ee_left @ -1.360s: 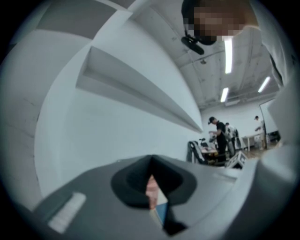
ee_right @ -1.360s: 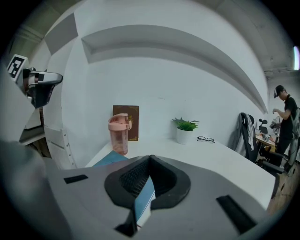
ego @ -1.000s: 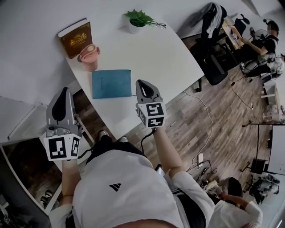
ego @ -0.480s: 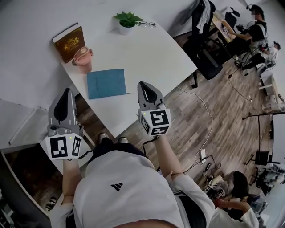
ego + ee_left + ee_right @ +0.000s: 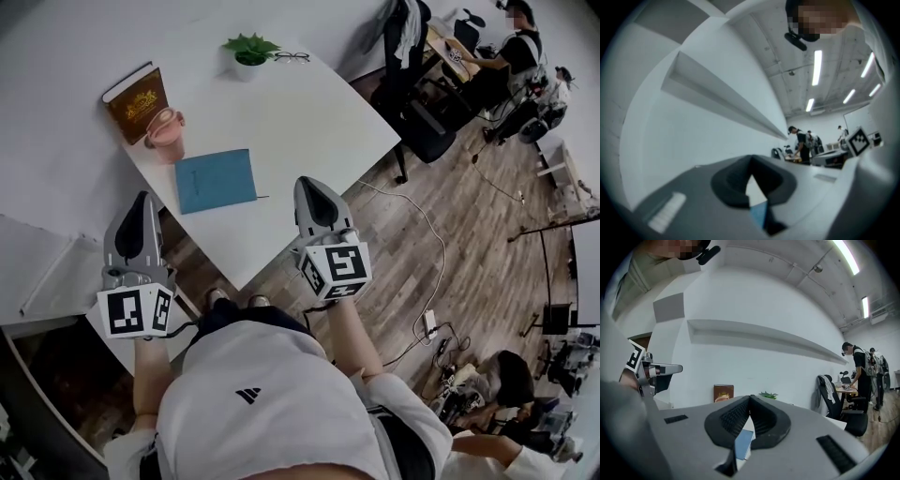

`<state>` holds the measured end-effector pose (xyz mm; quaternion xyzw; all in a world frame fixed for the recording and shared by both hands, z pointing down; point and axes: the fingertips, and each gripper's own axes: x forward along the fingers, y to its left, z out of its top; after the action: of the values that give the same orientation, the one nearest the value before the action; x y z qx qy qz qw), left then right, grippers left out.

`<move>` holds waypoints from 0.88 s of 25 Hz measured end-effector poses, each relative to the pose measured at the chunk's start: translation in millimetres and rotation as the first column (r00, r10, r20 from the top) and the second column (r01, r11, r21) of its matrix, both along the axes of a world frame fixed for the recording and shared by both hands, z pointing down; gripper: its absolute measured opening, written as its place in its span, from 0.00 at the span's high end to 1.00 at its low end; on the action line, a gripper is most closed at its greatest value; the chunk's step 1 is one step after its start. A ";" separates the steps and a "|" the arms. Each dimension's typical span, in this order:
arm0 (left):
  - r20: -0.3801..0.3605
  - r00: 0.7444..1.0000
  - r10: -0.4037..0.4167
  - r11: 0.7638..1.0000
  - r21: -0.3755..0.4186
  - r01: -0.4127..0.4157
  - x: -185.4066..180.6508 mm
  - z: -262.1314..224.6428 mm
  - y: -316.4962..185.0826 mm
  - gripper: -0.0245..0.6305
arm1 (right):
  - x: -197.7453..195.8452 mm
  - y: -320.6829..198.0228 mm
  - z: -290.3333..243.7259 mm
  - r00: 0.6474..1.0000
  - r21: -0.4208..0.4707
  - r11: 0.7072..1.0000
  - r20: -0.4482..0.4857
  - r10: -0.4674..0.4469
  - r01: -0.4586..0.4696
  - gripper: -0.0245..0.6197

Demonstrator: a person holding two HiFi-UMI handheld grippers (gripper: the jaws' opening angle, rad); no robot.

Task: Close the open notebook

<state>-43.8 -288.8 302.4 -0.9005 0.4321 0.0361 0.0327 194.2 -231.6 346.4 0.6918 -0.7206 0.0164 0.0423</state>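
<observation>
Progress: task looks done. Nothing left that I can see, except maybe backing off.

Nearest: left grey two-jaw hand-held gripper (image 5: 142,199), held low by the person's left side, off the table edge, pointing roughly level toward the wall. Jaws together, nothing btwn them.

Right grey two-jaw hand-held gripper (image 5: 310,185), forearm stretched fwd, sits higher in the head view, over the near table edge, also about level. Jaws closed tip to tip, empty; the notebook shows only through the gap below the tips.

Next out: flat blue rectangular notebook (image 5: 216,180) lies shut, cover up, on the white rectangular table (image 5: 309,112), near its front-left edge, apart from both grippers.

Beyond: pink round cup (image 5: 162,131), just past the notebook's far-left corner. Brown hardback book (image 5: 133,92) behind the cup. Small green plant in a white pot (image 5: 248,52) at the far edge.
</observation>
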 end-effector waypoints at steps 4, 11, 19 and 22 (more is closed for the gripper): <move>-0.003 1.000 0.004 1.000 0.005 -0.004 3.1 -3.5 7.8 0.95 | 3.8 13.4 -14.1 1.000 0.026 0.999 -0.015 0.020 -0.020 0.96; -0.007 1.000 0.001 1.000 0.012 -0.001 6.7 -5.7 20.8 0.95 | 4.6 34.1 -30.9 1.000 0.077 0.997 -0.007 0.030 -0.030 0.96; -0.004 1.000 -0.001 1.000 0.017 0.001 14.0 -8.9 33.8 0.95 | 5.0 50.5 -42.9 1.000 0.112 0.994 -0.002 0.019 -0.019 0.96; -0.002 1.000 -0.001 1.000 0.016 0.001 17.7 -9.7 39.0 0.95 | 6.3 55.5 -45.4 1.000 0.118 0.993 0.004 0.014 -0.014 0.96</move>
<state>-26.1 -249.8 292.7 -0.9000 0.4323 0.0407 0.0396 200.4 -176.1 301.0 0.6981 -0.7156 -0.0250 -0.0001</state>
